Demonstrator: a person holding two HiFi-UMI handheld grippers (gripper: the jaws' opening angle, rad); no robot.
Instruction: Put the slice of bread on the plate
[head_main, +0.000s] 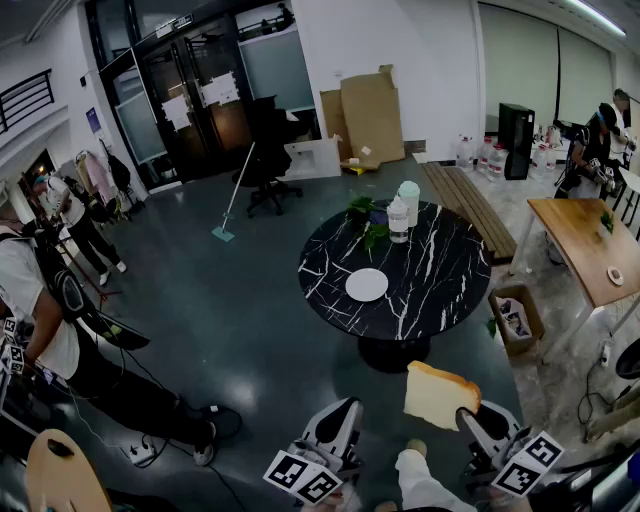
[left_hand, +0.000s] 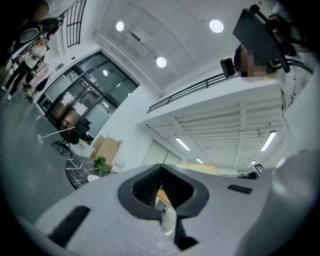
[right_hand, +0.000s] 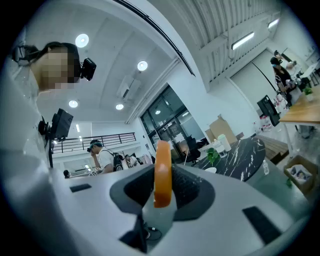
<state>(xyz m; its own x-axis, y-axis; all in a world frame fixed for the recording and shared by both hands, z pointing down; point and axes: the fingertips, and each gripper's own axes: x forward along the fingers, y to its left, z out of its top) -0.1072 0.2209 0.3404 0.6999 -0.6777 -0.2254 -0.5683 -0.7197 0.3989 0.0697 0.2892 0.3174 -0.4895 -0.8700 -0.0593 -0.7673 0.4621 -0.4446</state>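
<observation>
Well Ahead: Plate Waiting Beyond the Held Bread

The right hand-held gripper (right_hand: 161, 192) is clamping the slice of bread (head_main: 440, 395) upright, edge toward its camera; the left hand-held gripper (left_hand: 161, 175), jaws together and empty, is hanging alongside. The plate (head_main: 366, 285) is sitting well apart, ahead and slightly left, on the table (head_main: 445, 265).

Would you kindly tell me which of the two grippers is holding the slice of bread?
The right gripper: its jaws clamp the slice of bread on edge. The left gripper has its jaws together with nothing between them.
</observation>
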